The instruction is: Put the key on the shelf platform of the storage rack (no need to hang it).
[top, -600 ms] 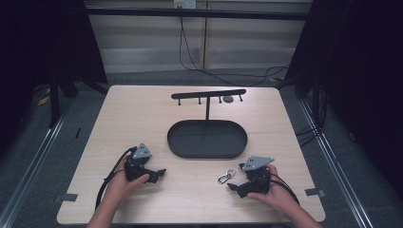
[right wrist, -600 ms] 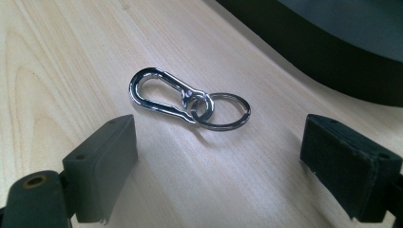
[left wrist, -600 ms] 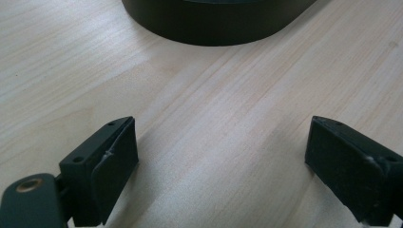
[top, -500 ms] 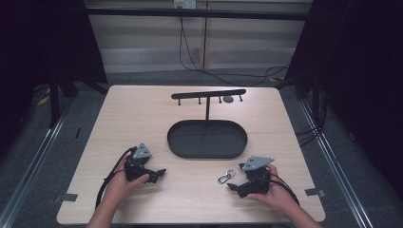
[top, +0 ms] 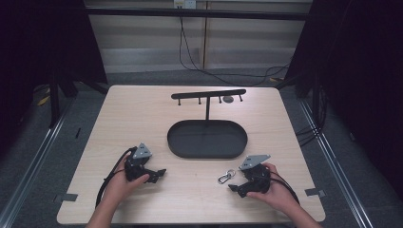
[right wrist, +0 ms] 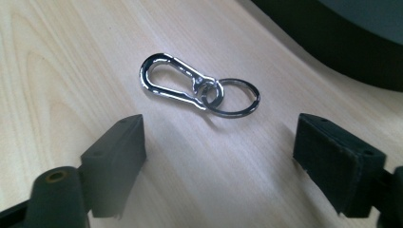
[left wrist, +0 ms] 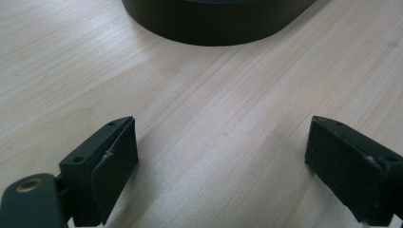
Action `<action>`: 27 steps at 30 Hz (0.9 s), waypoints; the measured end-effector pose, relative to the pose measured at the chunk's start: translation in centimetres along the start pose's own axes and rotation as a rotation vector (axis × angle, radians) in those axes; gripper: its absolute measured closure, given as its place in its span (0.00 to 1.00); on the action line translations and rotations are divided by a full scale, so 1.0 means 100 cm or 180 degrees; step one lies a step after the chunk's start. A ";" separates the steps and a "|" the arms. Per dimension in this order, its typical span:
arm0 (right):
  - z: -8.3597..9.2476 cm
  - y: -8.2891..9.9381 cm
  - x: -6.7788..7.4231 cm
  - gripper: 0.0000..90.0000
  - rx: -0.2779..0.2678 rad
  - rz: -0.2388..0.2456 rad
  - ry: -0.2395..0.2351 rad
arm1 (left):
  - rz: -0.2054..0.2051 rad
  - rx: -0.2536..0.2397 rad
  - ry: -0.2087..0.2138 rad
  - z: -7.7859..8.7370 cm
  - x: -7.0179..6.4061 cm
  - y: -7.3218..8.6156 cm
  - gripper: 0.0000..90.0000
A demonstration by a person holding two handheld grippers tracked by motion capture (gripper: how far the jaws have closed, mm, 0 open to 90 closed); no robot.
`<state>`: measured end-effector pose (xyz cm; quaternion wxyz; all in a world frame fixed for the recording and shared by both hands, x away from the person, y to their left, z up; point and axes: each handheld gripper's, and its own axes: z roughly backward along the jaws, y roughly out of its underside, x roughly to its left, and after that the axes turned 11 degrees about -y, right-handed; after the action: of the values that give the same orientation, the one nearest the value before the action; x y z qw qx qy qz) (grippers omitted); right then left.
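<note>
Nothing is shifting since earlier: both tongs, left (left wrist: 221, 156) and right (right wrist: 218, 156), are sitting released near the tray (top: 207, 138). Carabiner keyring (right wrist: 197, 88) is looking light, stiff, slippery; pinching across the clip body is safest.

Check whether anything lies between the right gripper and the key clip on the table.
Nothing visible does. The key clip lies flat on bare table just ahead of the right gripper, whose jaws stand open and apart from it.

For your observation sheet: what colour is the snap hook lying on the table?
Shiny silver metal; the snap hook shows best in the right gripper view.
</note>
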<state>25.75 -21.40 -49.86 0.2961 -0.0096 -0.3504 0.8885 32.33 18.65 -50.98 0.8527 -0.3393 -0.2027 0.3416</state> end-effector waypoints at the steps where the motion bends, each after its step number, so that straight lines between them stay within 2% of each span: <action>1: 0.001 -0.001 0.000 0.21 0.0058 -0.0009 -0.0010 | 0.0005 0.0000 0.0002 0.000 0.000 0.000 0.11; 3: 0.002 -0.004 -0.001 0.23 0.0155 -0.0016 -0.0061 | 0.0000 -0.0002 -0.0003 0.000 0.000 0.000 0.11; 4: 0.004 -0.007 0.000 0.24 0.0244 -0.0072 -0.0099 | 0.0003 0.0001 0.0001 0.000 0.000 0.000 0.11; 9: 0.005 -0.015 -0.001 0.28 0.0467 -0.0057 -0.0195 | -0.0002 0.0000 -0.0003 0.000 0.000 0.000 0.11; 17: 0.006 -0.027 0.000 0.31 0.0631 -0.0045 -0.0275 | 0.0004 0.0001 0.0001 0.000 0.000 0.000 0.11; 21: 0.003 -0.035 0.003 0.32 0.0792 0.0093 -0.0240 | -0.0004 0.0000 -0.0002 0.000 0.000 0.000 0.11; 27: 0.000 -0.046 0.008 0.32 0.0936 0.0207 -0.0262 | 0.0002 0.0000 0.0001 0.000 0.000 0.000 0.11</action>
<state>27.52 -18.31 -46.79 0.2507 0.0589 -0.2279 0.9390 32.33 18.64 -50.98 0.8526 -0.3394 -0.2025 0.3418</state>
